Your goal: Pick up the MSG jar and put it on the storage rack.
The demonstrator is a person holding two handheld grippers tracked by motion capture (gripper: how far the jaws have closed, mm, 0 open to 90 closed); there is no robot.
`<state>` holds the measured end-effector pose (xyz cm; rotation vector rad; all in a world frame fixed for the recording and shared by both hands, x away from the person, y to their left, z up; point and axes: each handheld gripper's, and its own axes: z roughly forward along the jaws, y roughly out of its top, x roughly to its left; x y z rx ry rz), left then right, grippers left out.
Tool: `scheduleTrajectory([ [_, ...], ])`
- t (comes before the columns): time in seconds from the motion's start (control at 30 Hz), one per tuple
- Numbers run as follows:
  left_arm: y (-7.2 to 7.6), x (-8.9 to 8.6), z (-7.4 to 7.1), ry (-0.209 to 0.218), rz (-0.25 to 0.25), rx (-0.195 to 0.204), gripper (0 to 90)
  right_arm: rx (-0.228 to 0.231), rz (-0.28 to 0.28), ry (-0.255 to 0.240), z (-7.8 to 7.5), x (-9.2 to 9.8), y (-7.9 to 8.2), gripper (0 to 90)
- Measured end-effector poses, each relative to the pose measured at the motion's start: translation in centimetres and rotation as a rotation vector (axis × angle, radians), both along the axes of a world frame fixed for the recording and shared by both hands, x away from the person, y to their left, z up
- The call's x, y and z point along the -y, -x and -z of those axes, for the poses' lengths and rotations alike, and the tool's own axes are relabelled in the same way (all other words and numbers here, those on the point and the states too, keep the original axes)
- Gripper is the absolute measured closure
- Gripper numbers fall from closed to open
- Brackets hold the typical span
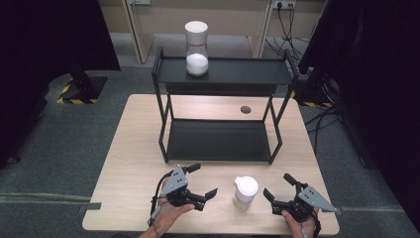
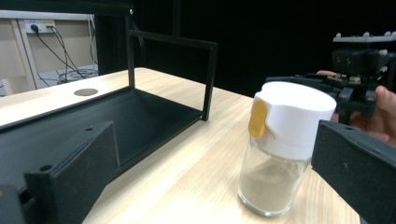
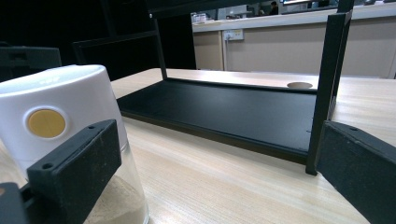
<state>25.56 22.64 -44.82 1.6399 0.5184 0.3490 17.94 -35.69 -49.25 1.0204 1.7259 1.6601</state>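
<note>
A glass shaker jar [image 1: 245,192] with a white cap and brown powder stands near the table's front edge, between my two grippers. My left gripper [image 1: 203,180] is open just left of it; the jar [image 2: 280,149] stands upright ahead of its right jaw. My right gripper [image 1: 279,186] is open to the jar's right, with the jar [image 3: 70,140] close beside its left jaw, its yellow button facing me. A second jar [image 1: 196,48] with white powder stands on the top shelf of a black two-tier rack [image 1: 223,74].
The rack's lower shelf [image 1: 218,141] lies bare on the light wood table [image 1: 138,148]. A round cable hole [image 1: 245,109] sits behind it. Dark curtains and stands flank the table; cables hang at the back right.
</note>
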Motion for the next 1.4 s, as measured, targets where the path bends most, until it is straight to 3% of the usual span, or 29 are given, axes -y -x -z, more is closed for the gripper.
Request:
scheduleTrajectory([
  [0.33,0.6,-0.5,1.7,-0.005,-0.012,0.033,0.1,0.002,-0.001,0.002,0.0,0.0,0.0,0.6],
  [0.6,0.9,-0.6,3.0,-0.016,-0.011,0.017,0.1,0.002,0.0,0.001,0.0,0.1,0.1,0.5],
  [1.4,1.3,-0.6,3.6,-0.035,-0.021,0.036,0.1,0.001,-0.003,-0.015,0.3,0.4,0.4,0.6],
])
